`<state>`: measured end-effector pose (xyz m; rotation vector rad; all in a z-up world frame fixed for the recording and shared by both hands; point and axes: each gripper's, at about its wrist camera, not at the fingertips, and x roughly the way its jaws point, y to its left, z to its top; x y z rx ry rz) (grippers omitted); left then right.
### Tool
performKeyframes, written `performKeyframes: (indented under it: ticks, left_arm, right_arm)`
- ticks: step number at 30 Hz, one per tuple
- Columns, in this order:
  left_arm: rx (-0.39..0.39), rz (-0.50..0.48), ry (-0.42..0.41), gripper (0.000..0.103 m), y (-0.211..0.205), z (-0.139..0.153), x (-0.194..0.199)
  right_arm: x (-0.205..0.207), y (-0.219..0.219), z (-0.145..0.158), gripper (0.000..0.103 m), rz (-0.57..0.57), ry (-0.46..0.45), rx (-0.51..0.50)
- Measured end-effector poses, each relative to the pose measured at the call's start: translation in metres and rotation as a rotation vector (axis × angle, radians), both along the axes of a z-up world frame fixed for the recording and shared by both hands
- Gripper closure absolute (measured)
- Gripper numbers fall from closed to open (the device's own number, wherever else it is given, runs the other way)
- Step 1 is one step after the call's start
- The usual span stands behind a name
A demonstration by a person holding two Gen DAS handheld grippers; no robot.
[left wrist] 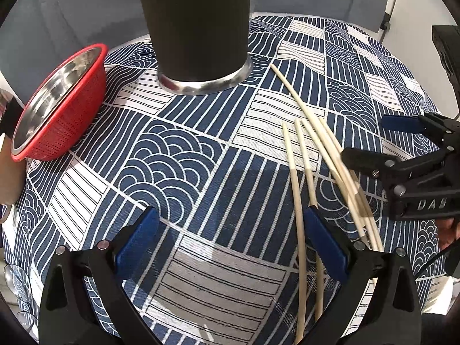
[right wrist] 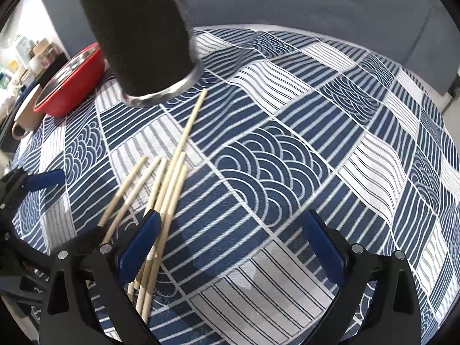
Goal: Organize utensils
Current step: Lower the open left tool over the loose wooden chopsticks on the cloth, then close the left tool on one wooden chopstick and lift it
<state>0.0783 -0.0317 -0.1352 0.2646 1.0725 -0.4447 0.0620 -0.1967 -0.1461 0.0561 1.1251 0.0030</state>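
Left wrist view: left gripper [left wrist: 231,230] jaws spread wide, nothing between the pads, only patterned tablecloth [left wrist: 178,155] below. Its right-hand blue pad lies over two of the chopsticks [left wrist: 313,132]; contact or just above, cannot tell. Right gripper [left wrist: 371,141] enters from the right edge, jaws also wide apart, hanging over the chopstick bundle, no stick clamped.

Right wrist view: right gripper [right wrist: 231,230] gaping, empty cloth between the pads. Chopsticks [right wrist: 169,184] lie loose on the cloth, fanned, passing under the left-hand pad and out of frame at the bottom. One stick reaches up close to the base of the dark tumbler [right wrist: 143,37].

Room: tumbler [left wrist: 198,23] upright at the far middle of the table, open cloth between it and both grippers. Red colander [left wrist: 61,106] with a steel bowl nested inside sits at the far left edge, beside a beige mug [right wrist: 26,118]. Right half of the cloth bare.

Cut off: tumbler's top, chopstick near ends. Exact stick count unclear where they overlap.
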Motion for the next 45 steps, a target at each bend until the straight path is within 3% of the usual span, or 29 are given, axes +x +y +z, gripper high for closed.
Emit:
performKeyframes:
  ticks: [7,10,13,19,22,24,26,27,29,30,36,41,45]
  left_arm:
    - [-0.011,0.007,-0.018,0.004,0.001,0.000,-0.003]
    - [-0.016,0.010,-0.026,0.004,0.001,0.000,-0.004]
    - [-0.015,0.016,-0.027,0.004,0.001,-0.001,-0.004]
    - [0.001,0.055,-0.002,0.004,0.004,0.000,-0.001]
    - [0.002,0.110,0.008,0.006,0.012,0.001,0.003]
    - [0.001,0.125,0.004,0.015,0.016,0.003,0.005]
    - [-0.003,0.151,-0.001,0.038,0.022,0.008,0.007]
    - [-0.005,0.162,-0.003,0.044,0.025,0.010,0.009]
    - [-0.003,0.156,0.004,0.062,0.028,0.012,0.011]
    - [0.000,0.148,0.007,0.066,0.029,0.013,0.012]
    - [-0.001,0.179,0.040,0.097,0.044,0.015,0.013]
    - [0.006,0.152,0.036,0.098,0.051,0.015,0.008]
    - [-0.041,0.193,0.075,0.098,0.065,0.016,0.011]
  right_arm:
    - [-0.002,-0.002,-0.003,0.007,-0.041,0.029,-0.006]
    - [-0.003,0.011,-0.002,0.008,-0.021,0.042,-0.082]
    - [-0.006,0.006,-0.003,0.008,-0.060,0.064,-0.050]
    - [-0.008,-0.001,-0.001,0.009,-0.013,0.090,-0.051]
    - [-0.008,-0.003,0.003,0.019,-0.005,0.089,-0.051]
    - [-0.012,-0.005,0.010,0.038,0.009,0.075,-0.054]
    - [-0.012,-0.006,0.010,0.060,0.011,0.075,-0.052]
    - [-0.011,-0.009,0.012,0.072,0.011,0.073,-0.054]
    - [-0.009,-0.015,0.013,0.086,0.007,0.076,-0.058]
    - [-0.009,-0.019,0.013,0.093,0.003,0.082,-0.064]
    - [-0.007,-0.041,0.012,0.099,-0.023,0.105,-0.051]
    - [-0.008,-0.058,0.013,0.099,-0.055,0.115,0.002]
    - [-0.008,-0.062,0.013,0.099,-0.065,0.127,0.013]
